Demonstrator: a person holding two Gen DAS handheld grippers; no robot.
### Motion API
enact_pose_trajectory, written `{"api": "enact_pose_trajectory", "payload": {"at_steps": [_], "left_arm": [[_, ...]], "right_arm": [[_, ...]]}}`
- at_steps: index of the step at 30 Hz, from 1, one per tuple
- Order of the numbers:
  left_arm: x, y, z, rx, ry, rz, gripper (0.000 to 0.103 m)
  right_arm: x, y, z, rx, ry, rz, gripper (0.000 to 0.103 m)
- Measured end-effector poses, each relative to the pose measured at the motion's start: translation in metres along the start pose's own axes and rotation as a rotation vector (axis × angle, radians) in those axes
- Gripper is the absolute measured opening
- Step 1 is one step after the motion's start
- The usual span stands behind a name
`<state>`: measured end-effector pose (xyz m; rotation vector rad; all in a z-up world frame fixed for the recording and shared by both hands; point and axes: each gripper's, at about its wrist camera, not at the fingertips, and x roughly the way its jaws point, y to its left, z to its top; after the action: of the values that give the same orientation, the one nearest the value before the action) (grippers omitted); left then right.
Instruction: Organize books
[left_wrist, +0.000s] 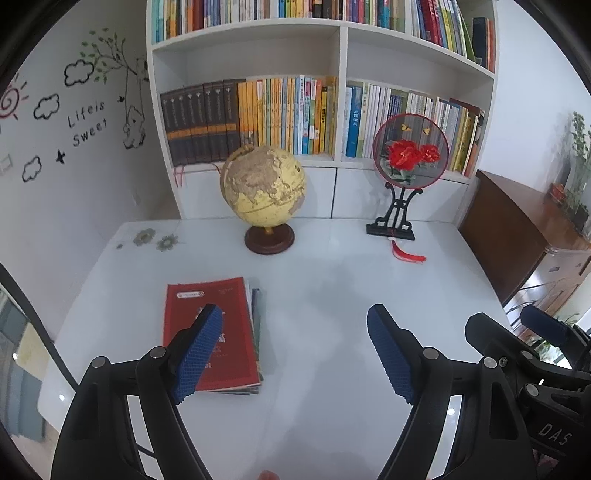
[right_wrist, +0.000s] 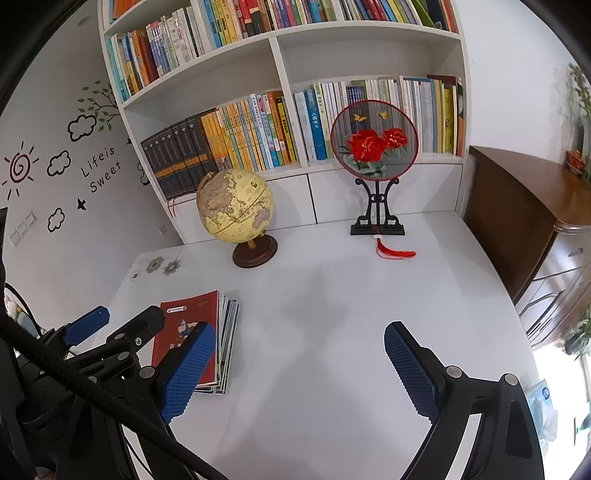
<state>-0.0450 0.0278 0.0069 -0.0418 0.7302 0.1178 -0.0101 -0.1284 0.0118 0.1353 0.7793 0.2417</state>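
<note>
My left tongs (left_wrist: 295, 347) stood wide apart over the white table (left_wrist: 332, 295), gripping nothing, their 2 blue pads clear of everything. My right tongs (right_wrist: 299, 369) stood equally wide and empty, angled down at the same table. In the left wrist view the right tongs showed at the lower right edge; in the right wrist view the left tongs sat at the lower left, so the 2 were side by side.

The stack of books (left_wrist: 218, 332) lay flat on the table, a red-covered one on top, under and just ahead of the left pad of my left tongs, which overlapped it in view; I could not tell whether that pad touched it. From my right tongs the stack lay to the left, partly behind their left pad.

Farther ahead, beyond the books, a globe (left_wrist: 262, 184) stood on a dark round base. To its right a round fan (left_wrist: 410, 149) with red flowers stood on a black stand, a red tassel (left_wrist: 408, 254) trailing on the table in front. Behind both rose the white bookshelf (left_wrist: 343, 55), its compartments packed with upright books. A brown cabinet (left_wrist: 517, 236) stood off to the right.
</note>
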Motion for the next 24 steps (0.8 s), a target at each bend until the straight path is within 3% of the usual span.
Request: {"api": "enact_pose_trajectory", "payload": {"at_steps": [8, 24], "left_arm": [[-0.0026, 0.0004, 0.0001, 0.016, -0.014, 0.032, 0.084], [-0.0035, 0.0004, -0.0018, -0.008, -0.001, -0.009, 0.084]], "right_arm": [[-0.0002, -0.0007, -0.0011, 0.011, 0.005, -0.002, 0.092], [-0.0036, -0.0035, -0.0036, 0.031, 0.011, 0.009, 0.092]]}}
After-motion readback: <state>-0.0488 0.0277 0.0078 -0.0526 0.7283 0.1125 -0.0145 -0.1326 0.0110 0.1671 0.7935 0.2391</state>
